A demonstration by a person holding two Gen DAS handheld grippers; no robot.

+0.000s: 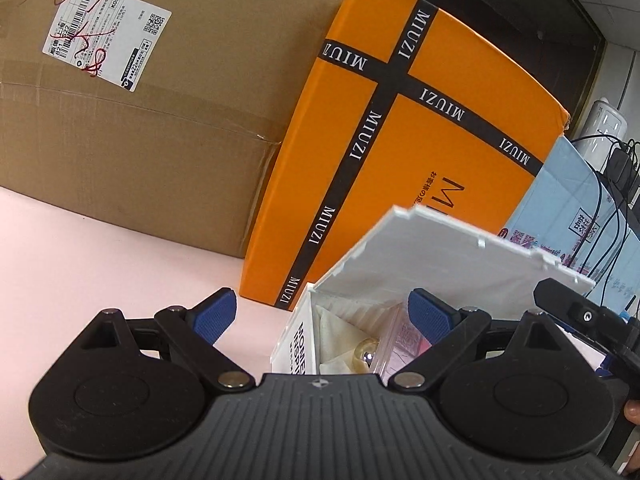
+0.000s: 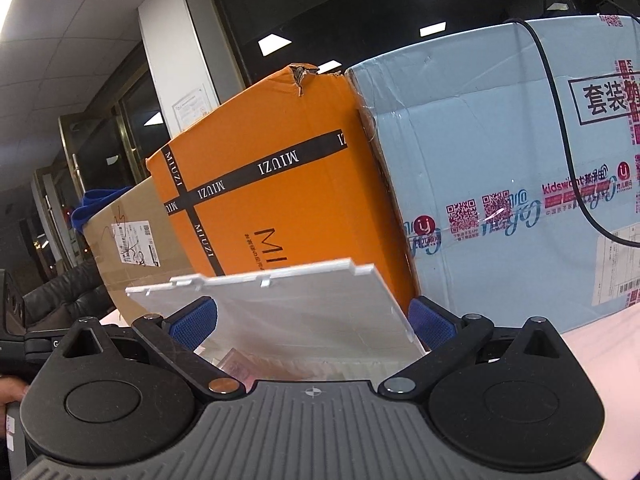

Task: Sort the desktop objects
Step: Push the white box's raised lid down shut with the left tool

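While both my left tongs (image 1: 322,320) and right tongs (image 2: 314,322) gape wide, the white box (image 1: 298,340) sits near, lid (image 1: 440,248) raised.

Office, ceiling panels (image 2: 60,12), stacked shipping cartons (image 1: 140,120)

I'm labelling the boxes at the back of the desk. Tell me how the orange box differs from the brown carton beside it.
The orange box is glossy, crossed by black MIUZI bands; the brown carton is plain cardboard with a white shipping label and red scribbles. The orange box has a torn top corner, seen from the right wrist; the brown carton shows taped seams. Both stand closed on the pink desk, side by side.
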